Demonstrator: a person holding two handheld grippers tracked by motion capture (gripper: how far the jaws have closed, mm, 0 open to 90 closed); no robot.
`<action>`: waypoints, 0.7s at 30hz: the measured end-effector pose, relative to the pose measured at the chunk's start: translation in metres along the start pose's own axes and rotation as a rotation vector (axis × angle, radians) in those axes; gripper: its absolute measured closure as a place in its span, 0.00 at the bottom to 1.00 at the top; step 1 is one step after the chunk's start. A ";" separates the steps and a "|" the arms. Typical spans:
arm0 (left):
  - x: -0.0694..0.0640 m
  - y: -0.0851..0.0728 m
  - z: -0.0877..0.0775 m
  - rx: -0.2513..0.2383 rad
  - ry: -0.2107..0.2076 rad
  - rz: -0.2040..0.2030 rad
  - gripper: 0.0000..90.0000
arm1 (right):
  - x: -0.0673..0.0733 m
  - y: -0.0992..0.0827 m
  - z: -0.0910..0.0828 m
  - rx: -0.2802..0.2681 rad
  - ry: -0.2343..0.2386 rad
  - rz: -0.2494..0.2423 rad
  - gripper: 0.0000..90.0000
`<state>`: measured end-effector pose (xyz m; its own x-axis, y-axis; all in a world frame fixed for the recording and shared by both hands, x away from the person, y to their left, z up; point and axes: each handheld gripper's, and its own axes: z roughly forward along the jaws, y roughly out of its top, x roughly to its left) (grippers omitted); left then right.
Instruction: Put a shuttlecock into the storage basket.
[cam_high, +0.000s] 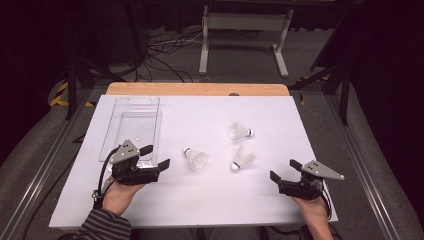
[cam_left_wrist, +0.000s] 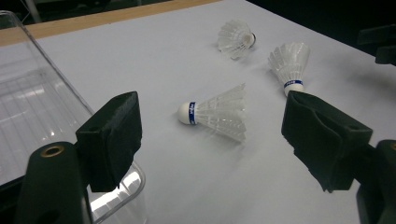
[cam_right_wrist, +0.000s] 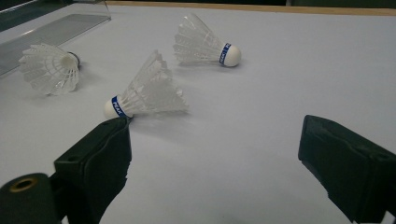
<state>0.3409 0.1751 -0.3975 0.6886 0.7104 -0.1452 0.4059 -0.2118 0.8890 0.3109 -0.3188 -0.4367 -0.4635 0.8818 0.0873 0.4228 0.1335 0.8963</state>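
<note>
From above, three shuttlecocks lie on the white table cover (cam_high: 200, 200), spread between the two hands: the left shuttlecock (cam_high: 195, 158) near the left gripper (cam_high: 156, 157), the middle shuttlecock (cam_high: 243, 158) nearer the right gripper (cam_high: 285, 170), and the far shuttlecock (cam_high: 240, 131) beyond them. The high view also shows the clear tray (cam_high: 131, 127) lying flat at the left of the cover, just beside the left gripper.

The left gripper view adds detail: the left shuttlecock (cam_left_wrist: 217, 113) lies on its side with its white tip and blue band pointing toward the tray's (cam_left_wrist: 32, 102) wall. The right gripper view shows the middle shuttlecock (cam_right_wrist: 144, 91) lying with its tip just beyond the near jaw; whether they touch is hard to judge from this angle.

Both grippers have their jaws spread wide and hold nothing. Each hovers low over the cover, held by a hand at the near edge. The bare wooden table edge (cam_high: 197, 89) shows past the cover, and a grey stand (cam_high: 243, 37) is on the floor behind. Nothing lies between either gripper and the shuttlecocks.
</note>
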 end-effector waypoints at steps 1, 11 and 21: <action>-0.001 0.000 0.002 0.000 -0.002 -0.002 0.24 | 0.000 0.000 0.000 0.001 0.000 0.001 0.12; -0.005 0.005 0.015 0.008 -0.023 -0.004 0.24 | 0.000 0.000 0.000 -0.001 0.004 0.002 0.12; -0.007 0.009 0.028 0.017 -0.036 -0.008 0.24 | 0.000 0.000 0.001 0.002 0.006 0.001 0.12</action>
<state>0.3564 0.1495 -0.4002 0.7063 0.6876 -0.1681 0.4214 -0.2177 0.8803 0.3115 -0.3182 -0.4373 -0.4673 0.8794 0.0909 0.4252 0.1334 0.8952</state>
